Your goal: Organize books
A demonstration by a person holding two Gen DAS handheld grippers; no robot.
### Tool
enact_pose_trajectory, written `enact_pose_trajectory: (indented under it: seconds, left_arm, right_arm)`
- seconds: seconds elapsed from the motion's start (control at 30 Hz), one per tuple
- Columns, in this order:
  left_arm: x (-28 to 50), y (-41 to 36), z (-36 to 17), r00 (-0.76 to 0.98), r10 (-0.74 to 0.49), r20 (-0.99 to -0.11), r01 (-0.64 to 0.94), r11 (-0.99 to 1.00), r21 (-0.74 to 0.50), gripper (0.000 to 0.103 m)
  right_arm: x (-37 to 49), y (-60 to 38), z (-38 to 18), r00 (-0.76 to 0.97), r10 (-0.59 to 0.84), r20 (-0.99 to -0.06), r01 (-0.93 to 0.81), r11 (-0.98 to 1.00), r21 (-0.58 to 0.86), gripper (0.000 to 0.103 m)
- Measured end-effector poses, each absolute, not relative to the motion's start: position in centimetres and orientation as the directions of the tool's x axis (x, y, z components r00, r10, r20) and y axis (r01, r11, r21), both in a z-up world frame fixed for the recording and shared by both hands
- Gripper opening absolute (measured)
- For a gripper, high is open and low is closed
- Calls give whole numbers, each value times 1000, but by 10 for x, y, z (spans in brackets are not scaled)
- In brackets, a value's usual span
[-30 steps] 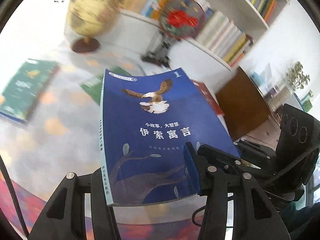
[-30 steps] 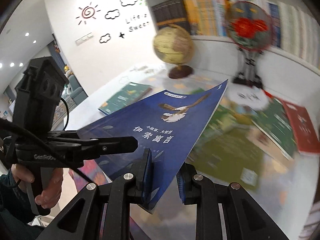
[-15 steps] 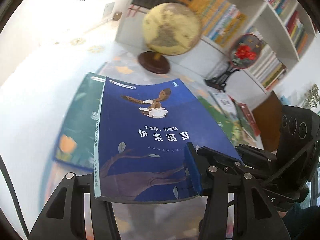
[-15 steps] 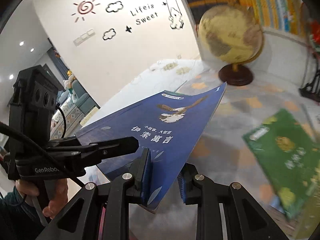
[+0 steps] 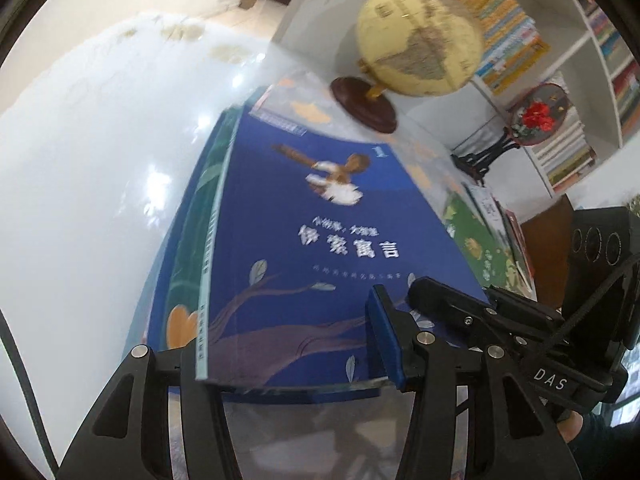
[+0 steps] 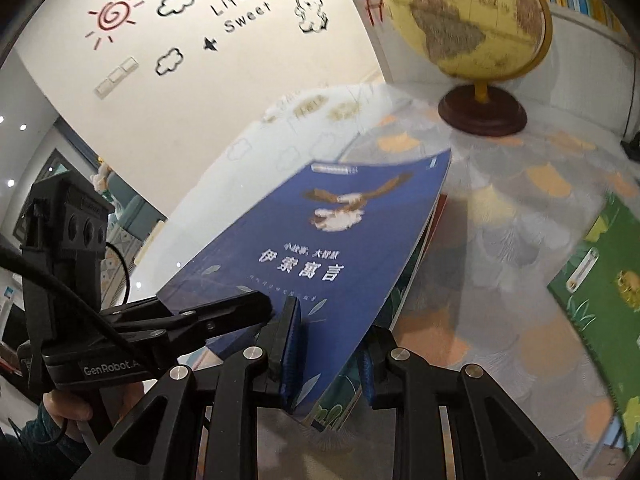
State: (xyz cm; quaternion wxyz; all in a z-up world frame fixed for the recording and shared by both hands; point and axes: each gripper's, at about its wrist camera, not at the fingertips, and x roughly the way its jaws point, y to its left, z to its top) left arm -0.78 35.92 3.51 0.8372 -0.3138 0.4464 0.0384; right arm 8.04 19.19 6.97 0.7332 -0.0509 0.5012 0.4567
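**Blue book carried over the teal one**

You grip the blue paperback book with an eagle on its cover from both sides. Your left gripper is clenched across its near spine corner, one blue pad lying on the cover. Your right gripper is clamped tight on the opposite near edge, pads pinching the thin page block. The book tilts down toward the table, directly above a teal-green picture book lying on the patterned tablecloth with orange and grey scallops; whether the two covers touch you cannot tell from here. A green children's book lies flat to the right, well apart. Beyond stands a yellow globe on a dark wooden base, near a round embroidered fan on a black stand before the white bookshelves.
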Motion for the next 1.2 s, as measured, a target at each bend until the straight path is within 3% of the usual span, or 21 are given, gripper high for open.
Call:
enact_pose_trajectory:
  seconds: [0.33,0.53,0.67,0.77,0.87,1.0,1.2]
  left_arm:
    - [-21,365,21,586,-212,-782,-394,769,-504,48]
    - [-40,371,22,575,-150,-805,-466,749,-472,48]
    - [-58,379,26,567,-69,-820,-533,729,-430,48]
    - [-69,380,36,548,32,-836,-584,730,-356,48]
    - [-71,367,53,536,99,-838,-583,762,-282,48]
    - [-58,331,67,563,54,-825,-525,794,-306,51]
    - [-2,223,56,562,-173,-809,-369,823,-433,51]
  right_arm:
    - [77,201,41,37,584,-811,-712,585,389,25]
    - [76,204,34,-3,579,-815,-703,579,414,28]
    - [72,203,30,-28,558,-829,-722,562,403,33]
    - [66,202,32,-45,534,-844,-762,528,375,51]
    - [58,190,34,-39,490,-871,-800,507,321,52]
    - [54,135,38,7,441,-897,-809,530,254,52]
    - [97,29,55,124,419,-899,-763,620,183,52]
